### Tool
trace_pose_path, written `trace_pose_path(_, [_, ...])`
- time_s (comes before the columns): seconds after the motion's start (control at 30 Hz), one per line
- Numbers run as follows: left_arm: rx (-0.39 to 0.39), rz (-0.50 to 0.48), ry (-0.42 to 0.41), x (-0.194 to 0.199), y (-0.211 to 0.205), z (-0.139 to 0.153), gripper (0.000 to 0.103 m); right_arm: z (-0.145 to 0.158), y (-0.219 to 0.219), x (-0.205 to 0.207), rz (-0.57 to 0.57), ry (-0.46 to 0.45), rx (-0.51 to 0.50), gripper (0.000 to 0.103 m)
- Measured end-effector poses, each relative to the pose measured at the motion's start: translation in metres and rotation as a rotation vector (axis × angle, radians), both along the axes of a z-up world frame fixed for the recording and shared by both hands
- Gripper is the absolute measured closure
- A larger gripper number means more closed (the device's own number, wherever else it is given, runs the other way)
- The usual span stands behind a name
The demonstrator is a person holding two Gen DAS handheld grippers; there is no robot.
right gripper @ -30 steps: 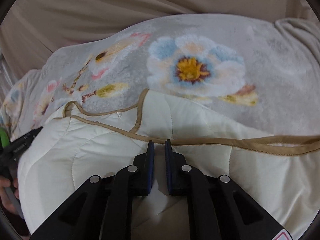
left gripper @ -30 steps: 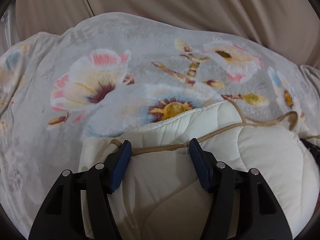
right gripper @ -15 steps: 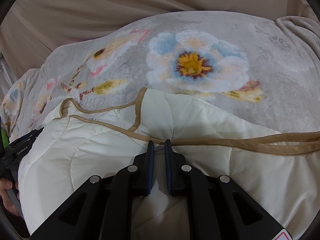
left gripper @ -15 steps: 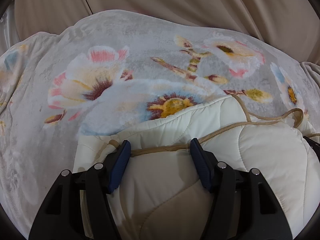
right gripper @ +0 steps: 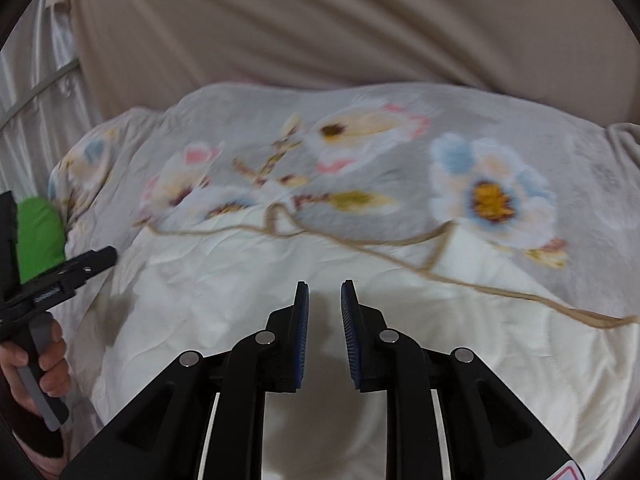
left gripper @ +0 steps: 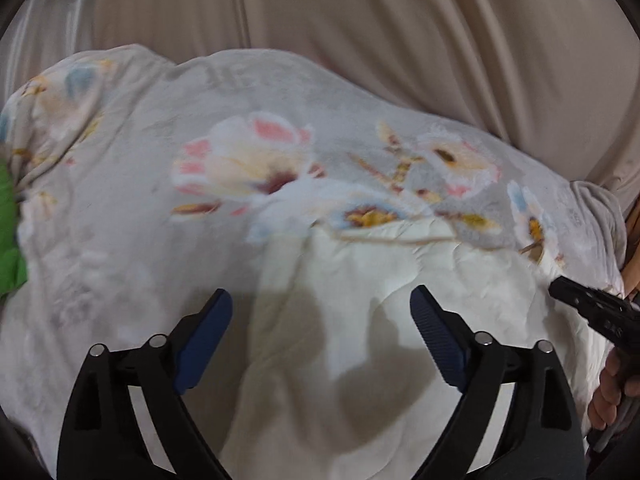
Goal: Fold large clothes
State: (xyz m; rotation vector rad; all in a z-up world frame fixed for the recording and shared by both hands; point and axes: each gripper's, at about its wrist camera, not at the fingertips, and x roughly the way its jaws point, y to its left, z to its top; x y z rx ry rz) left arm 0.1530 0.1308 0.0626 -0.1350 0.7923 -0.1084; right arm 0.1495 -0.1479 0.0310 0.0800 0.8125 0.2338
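A cream quilted garment (left gripper: 400, 280) with tan trim lies folded on a floral blanket (left gripper: 160, 152). It also shows in the right wrist view (right gripper: 280, 280), its tan trim (right gripper: 400, 240) along the far edge. My left gripper (left gripper: 320, 312) hovers above the garment, jaws wide open and empty. My right gripper (right gripper: 324, 300) is above the garment too, jaws slightly apart and holding nothing. Each gripper shows at the edge of the other's view, the right one (left gripper: 592, 312) and the left one (right gripper: 68, 272).
The floral blanket (right gripper: 480, 152) covers the surface. Beige curtains (left gripper: 360, 20) hang behind it. A green object (right gripper: 40, 232) sits at the blanket's left edge, also in the left wrist view (left gripper: 8, 232).
Both grippers have lifted and pulled back from the garment. The right gripper let go of the garment and opened slightly. The left jaws opened wider.
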Motion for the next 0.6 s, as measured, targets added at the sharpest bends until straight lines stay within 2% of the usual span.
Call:
trace_pose_path(0.07, [-0.004, 0.009, 0.054, -0.007, 0.012, -0.014, 0.014, -0.015, 0.007, 0.01, 0.011, 0.049, -0.009, 0.084])
trace_pose_path(0.2, [-0.119, 0.001, 0.153, -0.012, 0.03, -0.047, 0.014, -0.034, 0.011, 0.02, 0.024, 0.089, -0.008, 0.084])
trace_pose_path(0.3, [-0.22, 0.003, 0.182, -0.012, 0.034, -0.062, 0.011, -0.043, 0.009, 0.023, 0.032, 0.096, 0.018, 0.084])
trace_pose_path(0.37, [-0.239, -0.001, 0.182, -0.01, 0.032, -0.063, 0.011, -0.048, 0.011, 0.024, 0.032, 0.083, 0.014, 0.084])
trace_pose_path(0.4, [-0.241, -0.016, 0.181, -0.01, 0.029, -0.062, 0.014, -0.049, 0.013, 0.025, 0.029, 0.075, 0.006, 0.084])
trace_pose_path(0.43, [-0.254, -0.041, 0.181, -0.011, 0.025, -0.06, 0.02, -0.05, 0.016, 0.025, 0.028, 0.066, -0.011, 0.084])
trace_pose_path(0.47, [-0.276, -0.072, 0.188, -0.012, 0.022, -0.059, 0.034, -0.051, 0.017, 0.025, 0.027, 0.059, -0.022, 0.084])
trace_pose_path(0.53, [-0.264, -0.088, 0.167, -0.016, 0.015, -0.048, 0.053, -0.051, 0.018, 0.027, 0.025, 0.054, -0.029, 0.084])
trace_pose_path(0.57, [-0.261, -0.1, 0.151, -0.019, 0.011, -0.042, 0.072, -0.052, 0.018, 0.028, 0.025, 0.054, -0.026, 0.084])
trace_pose_path(0.6, [-0.26, -0.109, 0.134, -0.022, 0.007, -0.033, 0.081, -0.052, 0.018, 0.028, 0.024, 0.055, -0.021, 0.084])
